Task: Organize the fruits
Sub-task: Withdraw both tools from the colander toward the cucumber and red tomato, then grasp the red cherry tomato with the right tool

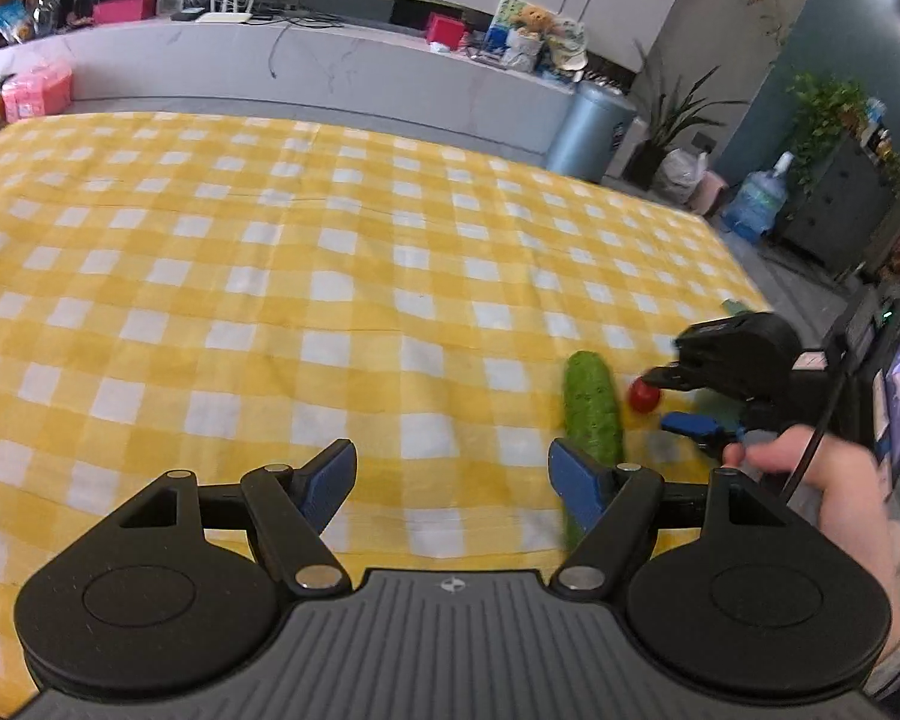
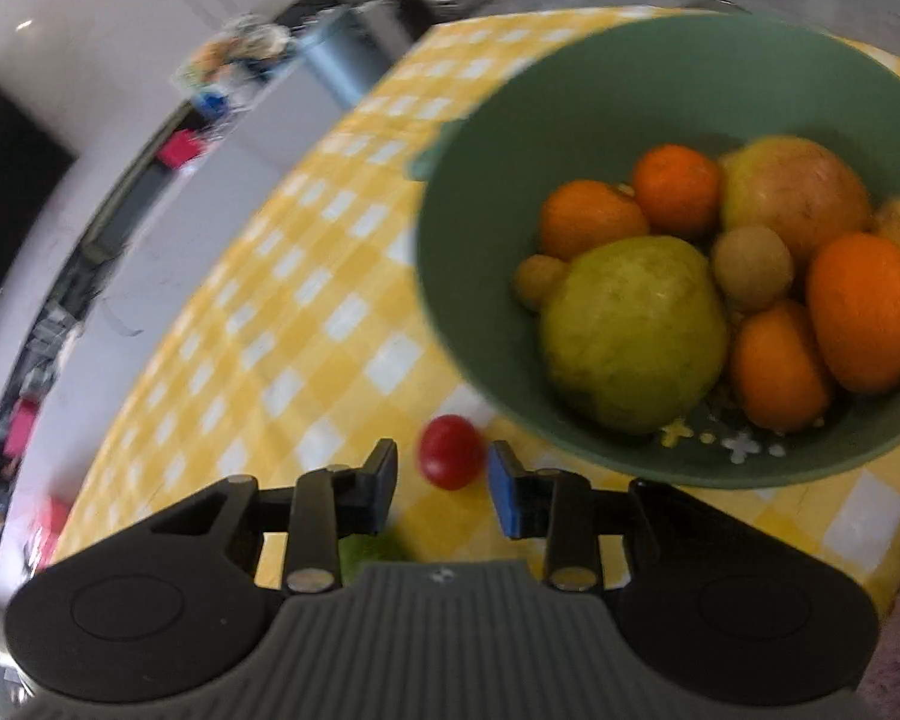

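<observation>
The right claw point(image 2: 443, 480) has narrowed around a small round red cherry tomato point(image 2: 451, 451) lying on the yellow-and-white checked surface point(image 2: 306, 324); a sliver of gap shows each side, so no grip yet. Just ahead and to its right stands the green ceramic bowl point(image 2: 480, 240) of oranges and pears, the likely destination. The left claw point(image 1: 453, 477) gapes empty; only its view shows the bumpy green cucumber point(image 1: 593, 414) beside its right finger.
</observation>
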Tool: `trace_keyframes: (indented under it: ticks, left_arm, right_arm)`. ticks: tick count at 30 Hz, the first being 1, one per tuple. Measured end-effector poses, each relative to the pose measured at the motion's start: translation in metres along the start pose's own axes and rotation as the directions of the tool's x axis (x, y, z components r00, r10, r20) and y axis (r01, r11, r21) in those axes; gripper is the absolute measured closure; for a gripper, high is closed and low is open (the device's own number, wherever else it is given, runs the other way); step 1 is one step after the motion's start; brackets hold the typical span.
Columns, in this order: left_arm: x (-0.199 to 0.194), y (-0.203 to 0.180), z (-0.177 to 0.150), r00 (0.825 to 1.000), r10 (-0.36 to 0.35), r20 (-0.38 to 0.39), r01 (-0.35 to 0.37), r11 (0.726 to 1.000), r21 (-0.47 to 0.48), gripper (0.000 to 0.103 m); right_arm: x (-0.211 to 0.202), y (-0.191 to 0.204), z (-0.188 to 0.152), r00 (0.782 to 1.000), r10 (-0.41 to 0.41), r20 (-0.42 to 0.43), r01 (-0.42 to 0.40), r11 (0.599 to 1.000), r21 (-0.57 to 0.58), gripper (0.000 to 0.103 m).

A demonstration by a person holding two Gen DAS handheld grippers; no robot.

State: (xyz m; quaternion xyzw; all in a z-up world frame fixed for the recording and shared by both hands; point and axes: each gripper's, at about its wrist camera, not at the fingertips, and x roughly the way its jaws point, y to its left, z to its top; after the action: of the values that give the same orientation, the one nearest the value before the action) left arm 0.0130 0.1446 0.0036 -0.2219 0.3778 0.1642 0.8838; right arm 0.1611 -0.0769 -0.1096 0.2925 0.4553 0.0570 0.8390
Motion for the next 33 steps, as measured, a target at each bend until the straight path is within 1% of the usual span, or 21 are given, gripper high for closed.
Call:
trace_keyframes:
  ticks: [2,4,6,8,9,10,12,15,18,19,21,23,24,26,29,30,32,33]
  left_arm:
    - [0.005,0.003,0.000,0.999,0.020,-0.025,-0.021,1.000,-0.022,0.017]
    - [0.007,0.008,-0.001,0.999,0.013,-0.033,-0.014,0.999,-0.041,0.017]
    - [0.010,0.010,-0.001,0.999,0.016,-0.042,-0.018,0.999,-0.045,0.017]
    - [0.012,0.011,-0.002,0.998,0.034,-0.050,-0.036,0.998,-0.044,0.017]
    - [0.014,0.011,-0.003,0.998,0.042,-0.056,-0.044,0.998,-0.043,0.017]
    - [0.016,0.012,-0.003,0.997,0.048,-0.063,-0.050,0.998,-0.044,0.017]
    - [0.019,0.013,-0.004,0.996,0.053,-0.078,-0.057,0.997,-0.046,0.017]
    - [0.022,0.014,-0.005,0.994,0.064,-0.085,-0.069,0.996,-0.056,0.017]
    - [0.020,0.012,-0.005,0.994,0.074,-0.078,-0.077,0.996,-0.038,0.017]
    - [0.019,0.012,-0.005,0.994,0.074,-0.076,-0.076,0.996,-0.035,0.017]
    - [0.018,0.011,-0.005,0.994,0.071,-0.077,-0.074,0.997,-0.037,0.017]
    - [0.017,0.011,-0.005,0.995,0.065,-0.079,-0.068,0.997,-0.035,0.017]
    - [0.017,0.011,-0.005,0.995,0.059,-0.081,-0.062,0.998,-0.033,0.017]
    - [0.017,0.010,-0.005,0.995,0.029,-0.097,-0.032,0.999,-0.028,0.017]
    - [0.016,0.009,-0.005,0.994,0.005,-0.106,-0.008,1.000,-0.024,0.017]
    - [0.016,0.008,-0.005,0.994,0.004,-0.108,-0.006,1.000,-0.018,0.017]
    - [0.016,0.007,-0.005,0.993,0.002,-0.116,-0.002,1.000,-0.006,0.017]
    - [0.016,0.007,-0.006,0.993,0.002,-0.119,-0.003,1.000,-0.004,0.017]
  right_arm:
    - [0.008,-0.001,0.001,1.000,-0.028,-0.004,0.028,0.999,0.029,0.071]
    - [0.012,0.003,0.000,0.999,-0.035,0.012,0.035,0.999,0.032,0.071]
    - [0.015,0.009,0.000,0.999,-0.032,0.024,0.031,0.999,0.007,0.071]
    - [0.018,0.014,-0.001,0.999,-0.035,0.032,0.036,0.999,-0.018,0.071]
    - [0.019,0.013,-0.002,0.999,-0.038,0.030,0.039,0.999,-0.023,0.072]
    - [0.020,0.014,-0.002,0.998,-0.042,0.040,0.043,0.999,-0.028,0.077]
    - [0.023,0.016,-0.001,0.998,-0.049,0.042,0.050,0.998,-0.045,0.080]
    - [0.021,0.012,0.000,0.999,-0.039,0.036,0.040,0.998,-0.047,0.081]
    - [0.018,0.009,0.002,1.000,-0.020,0.016,0.021,0.999,-0.040,0.081]
    - [0.016,0.008,0.002,1.000,-0.012,0.009,0.012,0.998,-0.054,0.081]
    - [0.011,0.009,0.001,1.000,-0.002,-0.023,-0.001,0.995,-0.102,0.081]
    - [0.004,0.000,0.004,0.995,0.006,-0.102,-0.018,0.993,-0.116,0.081]
    - [0.001,-0.005,0.006,0.989,0.019,-0.143,-0.037,0.992,-0.120,0.081]
    - [-0.004,-0.011,0.012,0.973,0.038,-0.230,-0.080,0.981,-0.175,0.081]
    - [-0.013,-0.015,0.019,0.952,0.049,-0.303,-0.129,0.959,-0.252,0.081]
    - [-0.016,-0.014,0.020,0.947,0.037,-0.320,-0.140,0.942,-0.304,0.081]
    - [-0.020,-0.007,0.018,0.941,-0.002,-0.338,-0.155,0.886,-0.436,0.081]
    - [-0.021,-0.005,0.017,0.942,-0.024,-0.335,-0.148,0.864,-0.481,0.081]
